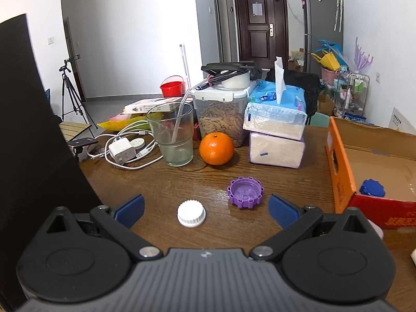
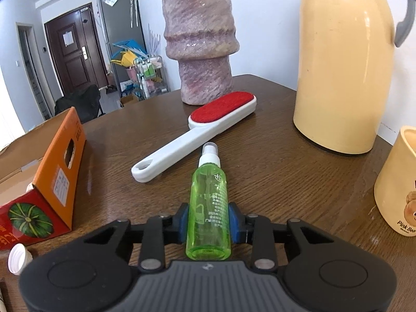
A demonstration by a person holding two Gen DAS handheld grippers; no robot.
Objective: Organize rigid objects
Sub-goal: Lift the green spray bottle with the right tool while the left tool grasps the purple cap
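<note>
- My right gripper (image 2: 208, 219) is clamped on the green spray bottle (image 2: 208, 202), blue pads (image 2: 233, 218) pressing its sides, nozzle pointing away from me.
- White lint brush with red pad (image 2: 193, 134) lies on the tabletop (image 2: 286, 171) just past the nozzle; pink stone vase (image 2: 200, 41) behind it, cream thermos (image 2: 343, 62) to the right.
- My left gripper (image 1: 206, 209) hangs wide apart, holding nothing.
- White cap (image 1: 191, 213) sits between its fingers; purple cap (image 1: 245, 193) slightly farther, toward the right finger.
- Orange cardboard box (image 1: 340, 171) stands at right, a blue cap (image 1: 372, 187) inside.
- An orange (image 1: 216, 148) and a glass (image 1: 171, 136) stand beyond the caps.
</note>
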